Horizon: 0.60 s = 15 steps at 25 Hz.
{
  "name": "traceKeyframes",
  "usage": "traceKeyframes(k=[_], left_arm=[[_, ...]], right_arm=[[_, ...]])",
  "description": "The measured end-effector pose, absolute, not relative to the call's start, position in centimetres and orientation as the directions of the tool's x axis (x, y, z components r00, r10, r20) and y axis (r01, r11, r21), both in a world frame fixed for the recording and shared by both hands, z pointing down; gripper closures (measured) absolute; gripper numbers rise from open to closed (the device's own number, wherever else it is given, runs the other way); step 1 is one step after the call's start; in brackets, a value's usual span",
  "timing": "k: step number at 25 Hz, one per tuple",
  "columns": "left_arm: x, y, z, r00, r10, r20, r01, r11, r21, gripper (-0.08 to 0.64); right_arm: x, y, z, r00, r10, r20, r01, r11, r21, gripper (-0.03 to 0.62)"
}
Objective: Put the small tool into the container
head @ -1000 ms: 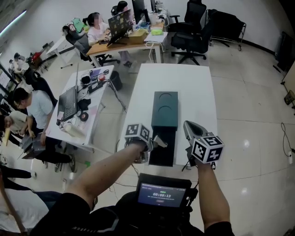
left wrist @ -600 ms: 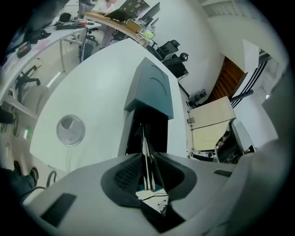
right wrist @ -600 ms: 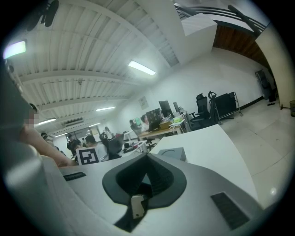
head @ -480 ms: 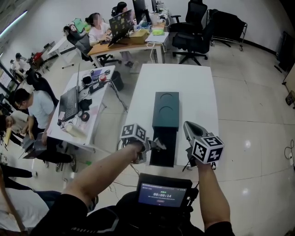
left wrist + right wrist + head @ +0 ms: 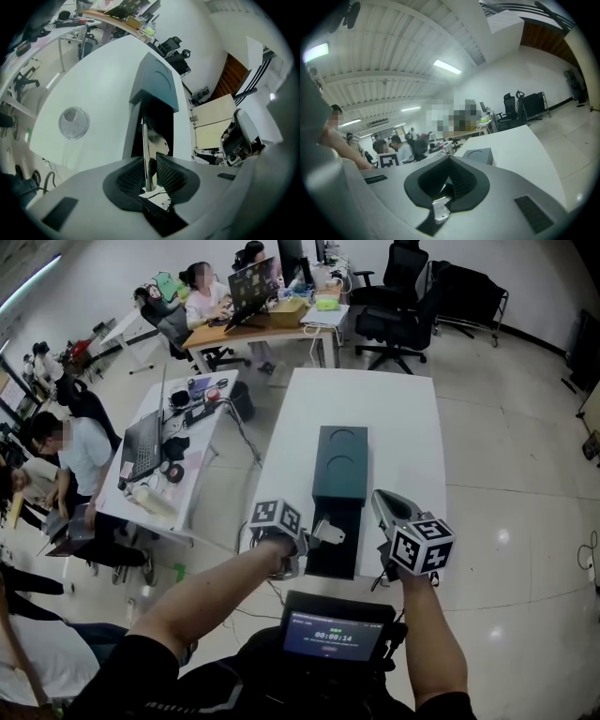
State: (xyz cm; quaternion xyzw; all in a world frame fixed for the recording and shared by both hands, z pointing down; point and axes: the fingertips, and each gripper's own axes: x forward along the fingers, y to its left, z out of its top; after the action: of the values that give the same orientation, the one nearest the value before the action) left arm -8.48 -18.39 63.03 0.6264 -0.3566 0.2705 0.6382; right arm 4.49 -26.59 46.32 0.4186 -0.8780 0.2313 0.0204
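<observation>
A dark green container (image 5: 339, 461) lies lengthwise on the white table (image 5: 394, 427), its near part open and black inside (image 5: 334, 545). My left gripper (image 5: 317, 532) is shut on the small tool (image 5: 331, 532), a thin shiny metal piece held over the left edge of that open part. In the left gripper view the tool (image 5: 146, 145) stands edge-on between the pads of the left gripper (image 5: 149, 171), with the container (image 5: 157, 84) just ahead. My right gripper (image 5: 382, 505) hovers to the right of the container, shut and empty. The right gripper (image 5: 449, 183) looks over the container (image 5: 480, 154).
A round clear disc (image 5: 73, 123) lies on the table left of the container. A screen device (image 5: 330, 632) hangs at my chest. Desks with seated people (image 5: 75, 456) stand to the left, office chairs (image 5: 398, 296) beyond the table's far end.
My left gripper has moved slightly right with the tool, further over the container's open part. The right gripper has stayed in place.
</observation>
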Motion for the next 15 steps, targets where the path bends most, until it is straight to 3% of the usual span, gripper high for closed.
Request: traceKeyframes(k=[15], left_arm=[[-4.7,-18.7,64.3,0.622,-0.124,0.773,-0.759,0.147,0.634,0.430]], right_arm=[[5.1,-26.3,46.2,-0.640,-0.731,0.237,-0.752,0.532,-0.390,0.581]])
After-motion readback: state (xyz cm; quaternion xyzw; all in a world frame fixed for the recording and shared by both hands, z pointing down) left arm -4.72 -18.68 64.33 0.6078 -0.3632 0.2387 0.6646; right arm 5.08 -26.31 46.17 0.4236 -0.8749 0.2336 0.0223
